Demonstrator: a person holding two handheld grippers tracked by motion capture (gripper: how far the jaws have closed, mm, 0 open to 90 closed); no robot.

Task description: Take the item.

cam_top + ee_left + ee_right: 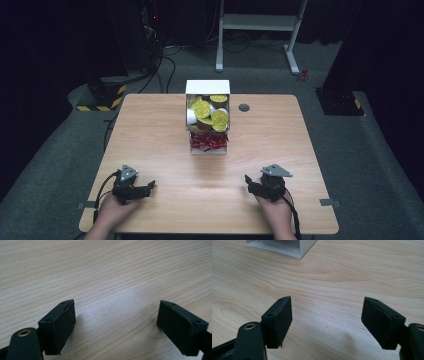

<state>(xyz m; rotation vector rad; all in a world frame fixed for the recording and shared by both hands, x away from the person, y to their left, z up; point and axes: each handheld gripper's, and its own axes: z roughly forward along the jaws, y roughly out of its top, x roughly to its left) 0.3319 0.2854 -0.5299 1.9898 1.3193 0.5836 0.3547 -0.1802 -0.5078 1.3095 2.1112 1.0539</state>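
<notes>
White, the open box (207,87) of yellow-lidded cups (207,111) and red packets (209,142) stands at frame centre on the wooden table (150,135); lower left and lower right, left gripper (148,186) and right gripper (248,182) (jaws parted, nothing between) rest well apart.

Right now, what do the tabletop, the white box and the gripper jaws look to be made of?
The tabletop looks like pale wood or wood-look laminate: streaked grain, a soft matt sheen. The white box seems to be thin painted metal or plastic; its walls are flat, smooth and sharp-edged, so I cannot tell which. The jaws of the left gripper and right gripper look like matt black moulded plastic with screw holes.
</notes>
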